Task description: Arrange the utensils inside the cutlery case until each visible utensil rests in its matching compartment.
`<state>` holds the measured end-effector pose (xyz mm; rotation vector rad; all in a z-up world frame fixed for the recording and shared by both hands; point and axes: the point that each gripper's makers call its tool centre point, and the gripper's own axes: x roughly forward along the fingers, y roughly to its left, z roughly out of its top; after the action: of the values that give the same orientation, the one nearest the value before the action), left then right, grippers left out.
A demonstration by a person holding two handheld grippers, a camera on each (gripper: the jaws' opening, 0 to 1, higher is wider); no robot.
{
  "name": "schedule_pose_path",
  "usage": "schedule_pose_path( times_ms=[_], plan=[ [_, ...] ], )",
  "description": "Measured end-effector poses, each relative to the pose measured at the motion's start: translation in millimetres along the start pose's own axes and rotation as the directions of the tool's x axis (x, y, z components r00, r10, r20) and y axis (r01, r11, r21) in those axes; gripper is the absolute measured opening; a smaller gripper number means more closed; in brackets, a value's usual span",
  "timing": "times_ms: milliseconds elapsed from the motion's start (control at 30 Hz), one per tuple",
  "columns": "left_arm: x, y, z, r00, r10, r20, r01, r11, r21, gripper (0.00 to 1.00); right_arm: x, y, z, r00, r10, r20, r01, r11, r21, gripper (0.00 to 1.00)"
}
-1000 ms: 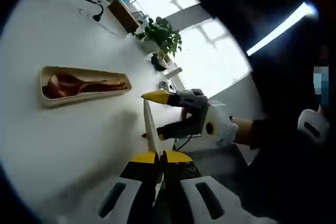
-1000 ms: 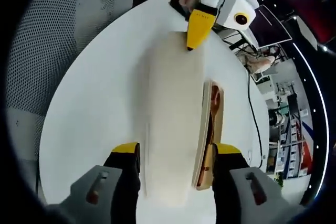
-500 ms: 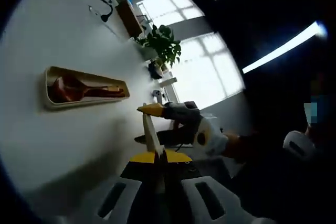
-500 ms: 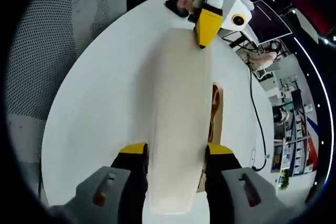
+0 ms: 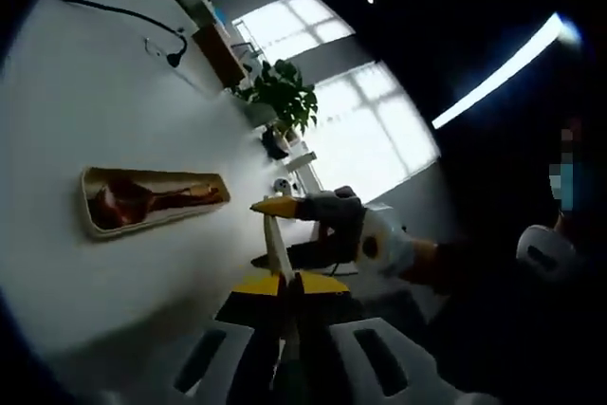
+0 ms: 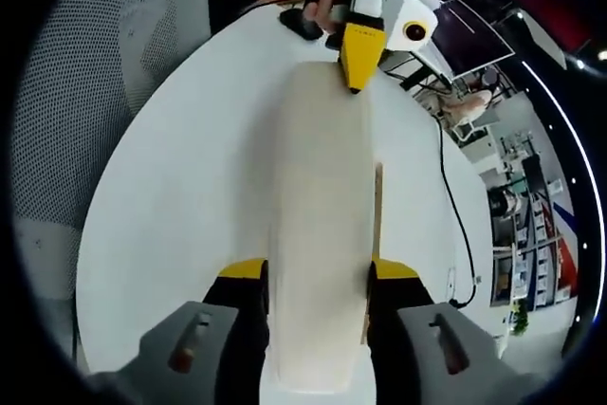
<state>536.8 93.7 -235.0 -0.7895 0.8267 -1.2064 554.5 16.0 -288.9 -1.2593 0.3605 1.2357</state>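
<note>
Here both grippers hold the case lid, a pale flat panel, above the white tabletop [image 6: 171, 168]. In the right gripper view the lid [image 6: 318, 225] runs lengthwise between the right gripper's [image 6: 318, 277] jaws, which clamp its long sides, while the left gripper [image 6: 355, 56] pinches its far end. In the left gripper view the left gripper's [image 5: 287, 284] jaws are together on the lid's edge [image 5: 276, 248]. The case [image 5: 152, 200], holding reddish wooden utensils [image 5: 142, 201], lies on the tabletop well apart from the lid.

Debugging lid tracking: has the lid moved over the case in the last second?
Yes. In the right gripper view the lid has shifted sideways across the case lying on the table: the case's inside showed before, now just a thin edge.
</note>
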Motion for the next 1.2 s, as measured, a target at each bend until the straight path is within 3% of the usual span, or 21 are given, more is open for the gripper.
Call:
schedule_pose_path(
  times_ms=[67,167,233,300,333,367,433,500,567,633,700,833,1000,1100,1200],
  plan=[
    [-4,2.2,16.8,0.997,0.009,0.071,-0.01,1.0,0.015,0.11,0,-9,-4.7,1.0,-0.007,-0.005,0.007,1.0,0.021,0.39],
    [-11,11.8,26.0,0.995,0.026,0.092,-0.026,1.0,-0.002,0.05,1,-21,-12.2,1.0,-0.01,-0.014,0.011,0.997,0.071,0.39],
    [-14,28.8,38.1,0.986,0.091,0.141,-0.091,0.996,-0.008,0.06,6,-26,-15.0,1.0,0.014,-0.005,-0.013,0.993,0.118,0.39],
    [-16,31.1,47.8,0.982,0.071,0.176,-0.068,0.997,-0.025,0.05,11,-32,-15.4,1.0,0.025,0.004,-0.025,0.99,0.14,0.39],
    [-18,39.3,56.9,0.972,0.103,0.21,-0.093,0.994,-0.058,0.05,13,-36,-15.5,1.0,0.026,0.012,-0.028,0.988,0.151,0.39],
    [-18,43.3,61.0,0.968,0.114,0.224,-0.1,0.993,-0.07,0.05,18,-38,-16.3,0.999,0.052,0.013,-0.054,0.979,0.197,0.39],
    [-18,50.1,66.3,0.963,0.121,0.239,-0.104,0.991,-0.08,0.05,26,-48,-19.6,0.998,0.062,0.006,-0.062,0.981,0.184,0.39],
    [-19,62.8,71.0,0.954,0.157,0.254,-0.133,0.985,-0.11,0.05,34,-50,-22.2,0.991,0.132,0.004,-0.13,0.968,0.217,0.39],
    [-22,73.4,77.8,0.943,0.184,0.279,-0.154,0.98,-0.125,0.06,41,-57,-23.2,0.989,0.149,0.004,-0.146,0.966,0.211,0.39],
    [-25,81.4,82.8,0.93,0.206,0.303,-0.17,0.975,-0.143,0.06,49,-59,-23.7,0.976,0.217,0.006,-0.212,0.946,0.244,0.39],
    [-28,90.5,82.7,0.921,0.233,0.312,-0.187,0.968,-0.17,0.06,55,-61,-24.6,0.964,0.267,-0.012,-0.256,0.938,0.235,0.39],
    [-31,108.5,73.7,0.911,0.277,0.304,-0.224,0.954,-0.197,0.06,66,-51,-23.9,0.925,0.379,-0.011,-0.362,0.892,0.271,0.39],
    [-33,119.4,66.9,0.899,0.314,0.304,-0.255,0.942,-0.217,0.07,76,-44,-25.0,0.915,0.402,-0.025,-0.381,0.883,0.274,0.39],
    [-33,126.5,59.9,0.899,0.34,0.278,-0.284,0.933,-0.222,0.07,78,-35,-24.9,0.897,0.44,-0.025,-0.414,0.86,0.298,0.39],
    [-33,133.6,50.9,0.896,0.369,0.246,-0.321,0.923,-0.214,0.08,82,-30,-25.6,0.893,0.449,-0.036,-0.422,0.861,0.286,0.39]
  ],
)
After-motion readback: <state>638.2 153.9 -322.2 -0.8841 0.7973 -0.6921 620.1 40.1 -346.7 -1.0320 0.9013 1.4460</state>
